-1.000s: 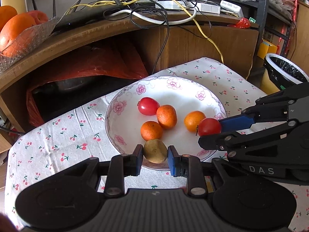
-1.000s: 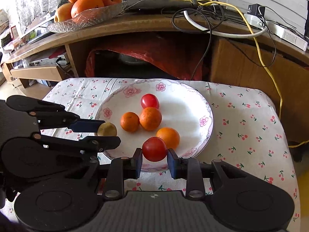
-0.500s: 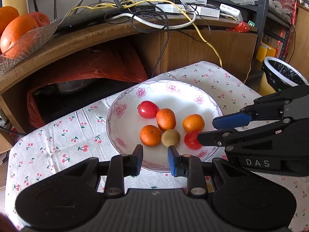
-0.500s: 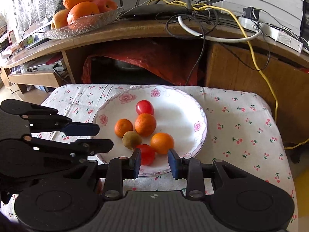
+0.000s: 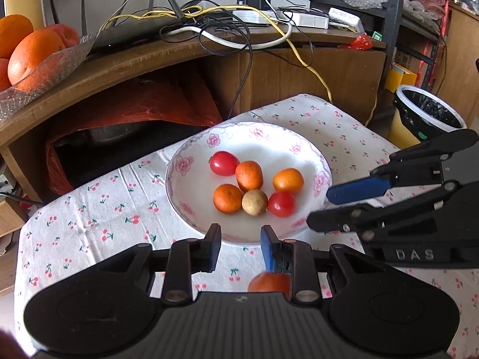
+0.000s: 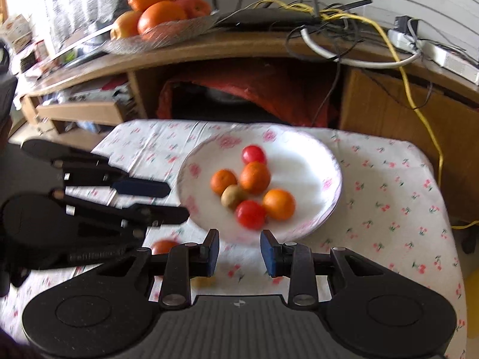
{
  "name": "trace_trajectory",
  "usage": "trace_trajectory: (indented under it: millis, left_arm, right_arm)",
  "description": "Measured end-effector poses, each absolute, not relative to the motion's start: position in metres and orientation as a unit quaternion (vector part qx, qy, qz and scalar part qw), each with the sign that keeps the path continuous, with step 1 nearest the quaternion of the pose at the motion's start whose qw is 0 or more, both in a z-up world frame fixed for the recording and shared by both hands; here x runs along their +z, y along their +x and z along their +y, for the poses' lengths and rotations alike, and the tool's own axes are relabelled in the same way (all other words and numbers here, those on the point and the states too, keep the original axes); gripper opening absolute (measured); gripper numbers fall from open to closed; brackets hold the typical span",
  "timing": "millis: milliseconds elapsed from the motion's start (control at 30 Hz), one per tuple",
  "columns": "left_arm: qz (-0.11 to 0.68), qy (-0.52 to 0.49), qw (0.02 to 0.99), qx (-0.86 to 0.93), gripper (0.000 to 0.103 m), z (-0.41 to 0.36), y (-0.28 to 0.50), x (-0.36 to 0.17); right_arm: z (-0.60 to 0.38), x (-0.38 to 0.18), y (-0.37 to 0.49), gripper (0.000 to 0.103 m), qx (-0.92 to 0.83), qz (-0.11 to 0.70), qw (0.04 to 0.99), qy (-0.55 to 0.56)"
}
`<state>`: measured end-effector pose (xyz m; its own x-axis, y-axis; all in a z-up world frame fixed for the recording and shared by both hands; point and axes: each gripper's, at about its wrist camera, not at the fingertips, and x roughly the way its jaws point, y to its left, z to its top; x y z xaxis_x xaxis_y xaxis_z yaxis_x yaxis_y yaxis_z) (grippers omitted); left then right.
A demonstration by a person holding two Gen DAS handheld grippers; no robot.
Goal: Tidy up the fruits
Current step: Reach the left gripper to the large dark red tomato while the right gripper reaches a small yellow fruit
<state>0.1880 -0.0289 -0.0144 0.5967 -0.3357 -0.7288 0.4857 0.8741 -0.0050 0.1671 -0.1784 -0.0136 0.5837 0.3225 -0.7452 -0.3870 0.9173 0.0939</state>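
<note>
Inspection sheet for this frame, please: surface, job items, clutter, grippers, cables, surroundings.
Surface: table under a cherry-print cloth.
Job's things: floral plate holds two red tomatoes, three small oranges and one brownish fruit; another orange-red fruit lies on the cloth off the plate.
Clutter: nothing seen on the cloth.
Grippers: left gripper and right gripper both open, empty, short of the plate.
Cables: tangled cables on the wooden shelf behind.
Surroundings: glass bowl of large oranges on that shelf; lined bin beside the table.
</note>
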Motion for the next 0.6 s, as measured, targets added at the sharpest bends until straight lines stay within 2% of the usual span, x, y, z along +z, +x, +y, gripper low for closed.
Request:
trace_trajectory:
  millis: [300, 600]
  left_arm:
    - [0.396, 0.107, 0.879, -0.245, 0.038, -0.018, 0.176, -0.017]
    - [0.400, 0.102, 0.871, -0.265, 0.039, -0.014, 0.171, -0.016]
  right_arm:
    - [-0.167, -0.031, 0.152, 0.028, 0.271, 0.447, 0.849, -0.085]
    - [-0.157, -0.046, 0.159, 0.028, 0.279, 0.450, 0.842, -0.106]
